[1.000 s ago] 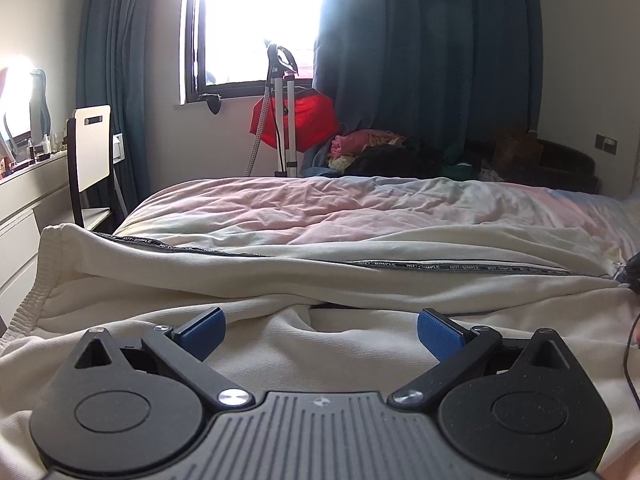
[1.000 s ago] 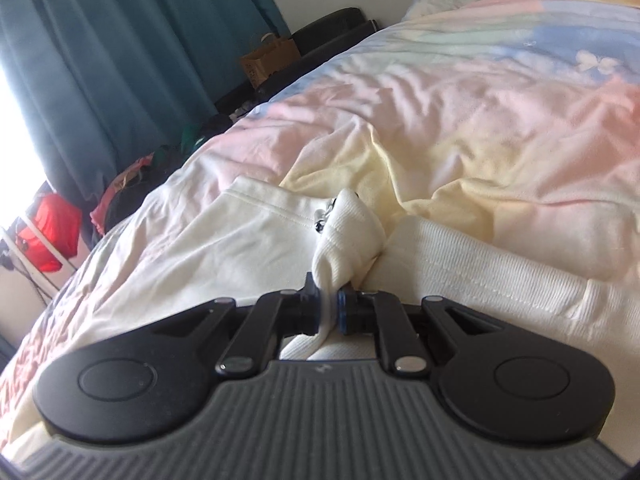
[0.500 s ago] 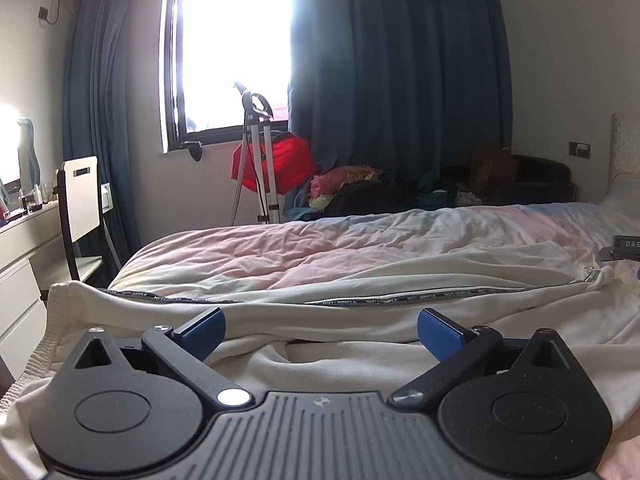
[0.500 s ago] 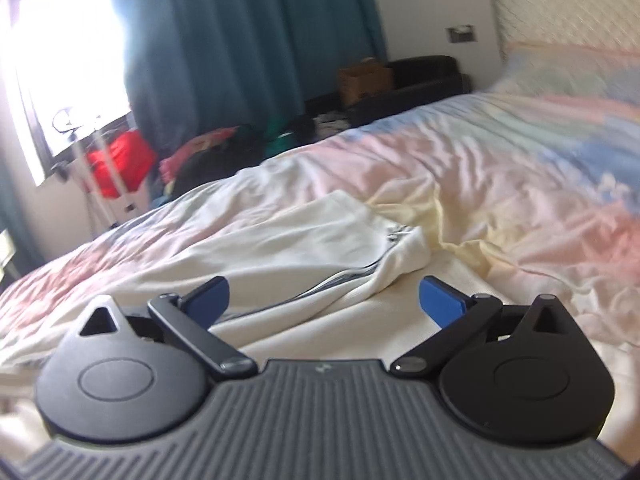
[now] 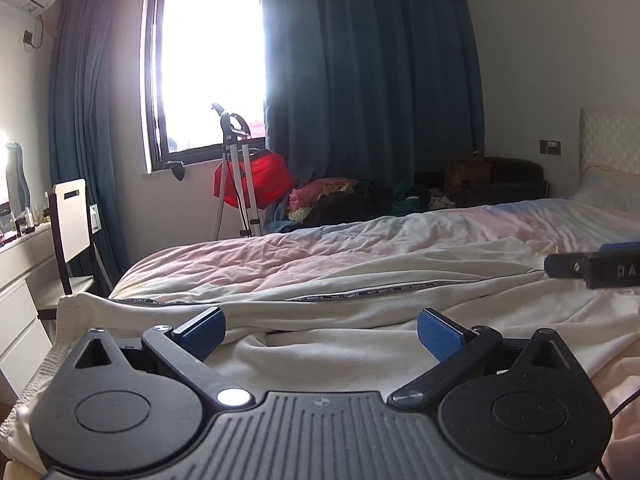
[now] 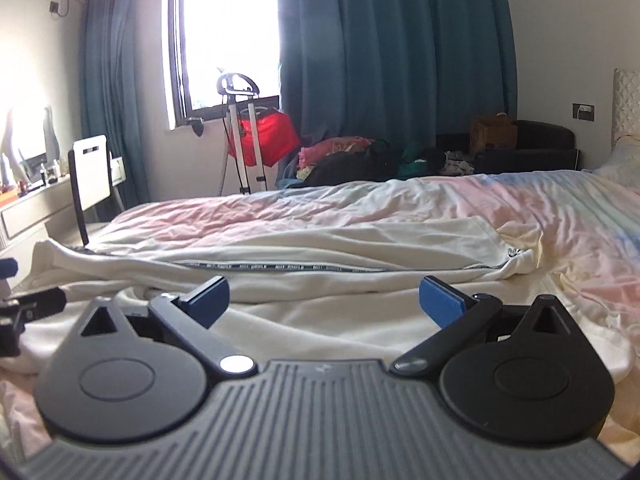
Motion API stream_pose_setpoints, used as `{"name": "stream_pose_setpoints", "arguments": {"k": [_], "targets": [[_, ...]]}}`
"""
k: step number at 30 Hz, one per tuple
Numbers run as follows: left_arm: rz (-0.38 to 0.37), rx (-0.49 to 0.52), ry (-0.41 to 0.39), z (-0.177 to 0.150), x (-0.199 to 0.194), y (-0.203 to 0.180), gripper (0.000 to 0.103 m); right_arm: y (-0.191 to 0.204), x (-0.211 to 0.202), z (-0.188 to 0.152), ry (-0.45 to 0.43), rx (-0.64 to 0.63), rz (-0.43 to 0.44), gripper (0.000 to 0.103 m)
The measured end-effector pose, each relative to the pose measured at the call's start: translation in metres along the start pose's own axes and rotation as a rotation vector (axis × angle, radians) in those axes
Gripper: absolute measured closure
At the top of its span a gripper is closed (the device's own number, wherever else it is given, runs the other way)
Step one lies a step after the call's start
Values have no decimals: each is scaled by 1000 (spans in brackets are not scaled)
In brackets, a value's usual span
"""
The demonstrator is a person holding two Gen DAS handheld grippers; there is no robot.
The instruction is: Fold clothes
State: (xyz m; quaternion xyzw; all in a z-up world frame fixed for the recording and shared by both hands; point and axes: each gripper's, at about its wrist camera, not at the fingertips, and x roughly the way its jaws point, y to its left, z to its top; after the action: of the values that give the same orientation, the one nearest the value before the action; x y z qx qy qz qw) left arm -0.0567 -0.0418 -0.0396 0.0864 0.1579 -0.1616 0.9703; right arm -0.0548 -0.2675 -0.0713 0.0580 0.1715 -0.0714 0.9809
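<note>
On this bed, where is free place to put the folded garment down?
Bare bedspread lies beyond the cream garment, toward the headboard, and past its far edge toward the window. The near side is covered by the garment and both open grippers: left gripper, right gripper.

A bed (image 6: 560, 216) with a rumpled pastel duvet (image 5: 248, 264) carries a cream zip-up garment (image 6: 360, 248) spread flat across it.

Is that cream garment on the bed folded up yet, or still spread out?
Mostly spread out. The cream garment lies long across the bed, rumpled, its zipper line running sideways. Both claws are open and hold nothing.
</note>
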Motion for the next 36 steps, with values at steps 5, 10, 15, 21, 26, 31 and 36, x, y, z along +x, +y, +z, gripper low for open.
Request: {"name": "stream_pose_setpoints", "arguments": {"k": [5, 10, 15, 21, 26, 31, 36], "targets": [[9, -18, 42, -6, 5, 1, 0, 1, 5, -1, 8, 14, -17, 0], [0, -64, 94, -10, 18, 8, 0, -9, 13, -9, 43, 49, -84, 0], [-26, -122, 164, -12, 40, 22, 0, -26, 16, -10, 56, 155, -81, 0], [-55, -290, 259, 9, 86, 77, 0, -62, 29, -4, 79, 360, -38, 1], [-75, -584, 357, 14, 153, 161, 0, -132, 83, 8, 132, 707, 45, 2], [-33, -827, 435, -12, 225, 232, 4, -194, 163, -6, 220, 845, -80, 11], [-32, -1020, 376, -37, 258, 272, 8, -231, 224, -20, 233, 883, -184, 22]]}}
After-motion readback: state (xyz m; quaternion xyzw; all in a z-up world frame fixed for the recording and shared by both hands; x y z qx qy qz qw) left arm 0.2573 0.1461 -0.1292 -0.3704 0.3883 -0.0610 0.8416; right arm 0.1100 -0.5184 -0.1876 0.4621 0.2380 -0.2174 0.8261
